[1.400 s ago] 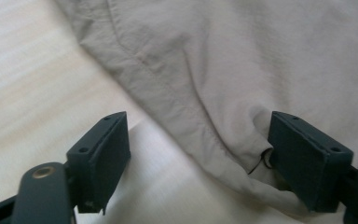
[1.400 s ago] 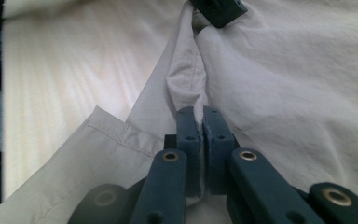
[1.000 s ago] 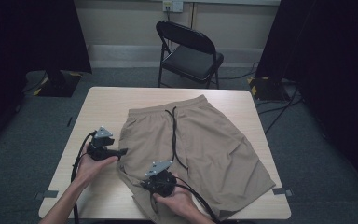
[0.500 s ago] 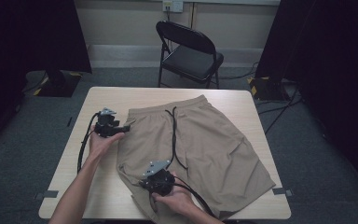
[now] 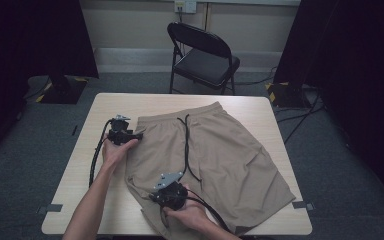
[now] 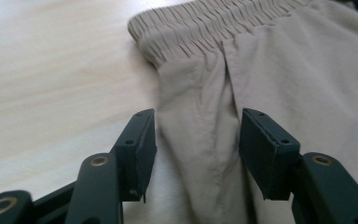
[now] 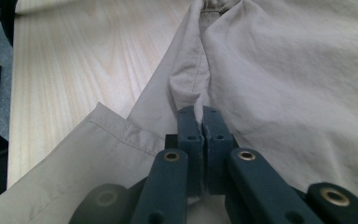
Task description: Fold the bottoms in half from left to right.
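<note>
Beige shorts (image 5: 220, 150) lie flat on the wooden table (image 5: 75, 175), waistband at the far side, with a black drawstring (image 5: 187, 145) down the middle. My left gripper (image 5: 137, 136) sits at the shorts' left edge just below the waistband. In the left gripper view its jaws (image 6: 196, 149) straddle a raised fold of the shorts (image 6: 200, 107); they have just been closing, and the pads stand clear of the cloth. My right gripper (image 5: 155, 196) is near the front edge on the left leg. In the right gripper view it (image 7: 202, 116) is shut on a pinched ridge of the shorts (image 7: 284, 70).
A black folding chair (image 5: 205, 55) stands behind the table's far edge. Cables trail from both grippers over the table and the shorts. Bare wood (image 6: 51, 70) lies left of the shorts. Dark curtains flank the room.
My left hand has moved away from the front toward the waistband's left corner, and its jaws have narrowed around the fabric edge. The right gripper has kept still, shut on the cloth.
</note>
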`<state>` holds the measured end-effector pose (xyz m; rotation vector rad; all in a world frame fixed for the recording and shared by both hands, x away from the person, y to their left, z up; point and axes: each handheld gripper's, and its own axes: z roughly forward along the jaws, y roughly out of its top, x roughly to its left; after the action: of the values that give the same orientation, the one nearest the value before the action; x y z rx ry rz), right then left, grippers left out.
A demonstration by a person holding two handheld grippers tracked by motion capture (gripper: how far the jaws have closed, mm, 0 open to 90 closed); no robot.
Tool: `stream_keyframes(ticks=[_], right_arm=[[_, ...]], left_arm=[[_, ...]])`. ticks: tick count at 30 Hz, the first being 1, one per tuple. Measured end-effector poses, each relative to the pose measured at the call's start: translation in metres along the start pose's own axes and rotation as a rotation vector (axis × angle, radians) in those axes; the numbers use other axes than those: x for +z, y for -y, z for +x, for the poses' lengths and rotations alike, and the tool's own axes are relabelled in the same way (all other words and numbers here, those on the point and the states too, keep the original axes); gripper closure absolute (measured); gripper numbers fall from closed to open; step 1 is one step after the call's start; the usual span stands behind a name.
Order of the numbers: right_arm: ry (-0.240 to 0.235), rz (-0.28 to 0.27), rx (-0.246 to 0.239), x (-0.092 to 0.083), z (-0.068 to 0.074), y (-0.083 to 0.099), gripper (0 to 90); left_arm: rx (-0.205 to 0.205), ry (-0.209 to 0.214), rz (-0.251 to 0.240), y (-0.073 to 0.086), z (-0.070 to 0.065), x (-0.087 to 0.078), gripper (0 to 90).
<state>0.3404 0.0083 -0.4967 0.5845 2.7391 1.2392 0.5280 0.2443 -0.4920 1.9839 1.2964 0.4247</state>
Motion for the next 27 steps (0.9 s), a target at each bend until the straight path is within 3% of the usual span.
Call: stream_keyframes(ticks=[2, 5, 8, 11, 13, 15, 17, 20, 23, 26, 27], right_arm=[[0.001, -0.001, 0.001, 0.0, 0.0, 0.0, 88.1], [-0.002, 0.0, 0.0, 0.0, 0.0, 0.0, 88.1], [0.0, -0.001, 0.001, 0.0, 0.0, 0.0, 88.1], [0.008, -0.003, -0.002, 0.0, 0.001, 0.001, 88.2], [0.012, -0.004, -0.005, 0.0, 0.002, 0.001, 88.2], [0.02, -0.008, -0.005, 0.0, 0.003, 0.001, 88.2], [0.021, -0.005, -0.008, 0.0, 0.003, 0.001, 88.3], [0.014, -0.003, -0.024, -0.001, 0.003, 0.001, 88.4], [0.001, 0.005, -0.011, -0.002, 0.002, 0.001, 88.6], [-0.028, 0.012, 0.023, -0.003, 0.0, 0.0, 88.9], [-0.033, 0.011, 0.023, -0.004, 0.0, 0.0, 88.9]], left_arm=[[0.03, -0.008, -0.004, 0.001, -0.001, 0.0, 47.6], [0.01, -0.004, -0.026, 0.005, 0.002, -0.002, 50.4], [0.071, -0.038, -0.018, 0.007, -0.004, -0.003, 55.5], [0.091, -0.018, -0.009, 0.006, -0.01, -0.003, 61.0], [0.094, -0.01, -0.007, 0.006, -0.011, -0.003, 70.1], [0.089, 0.007, -0.008, 0.005, -0.011, -0.002, 82.0], [0.088, 0.011, -0.008, 0.004, -0.012, -0.001, 87.6], [0.075, 0.029, 0.003, 0.003, -0.01, -0.001, 88.8], [0.047, 0.053, -0.008, 0.006, -0.007, -0.003, 88.8], [-0.007, 0.084, -0.046, 0.007, -0.004, -0.007, 88.9], [-0.002, 0.089, -0.044, 0.007, -0.003, -0.008, 88.9]])
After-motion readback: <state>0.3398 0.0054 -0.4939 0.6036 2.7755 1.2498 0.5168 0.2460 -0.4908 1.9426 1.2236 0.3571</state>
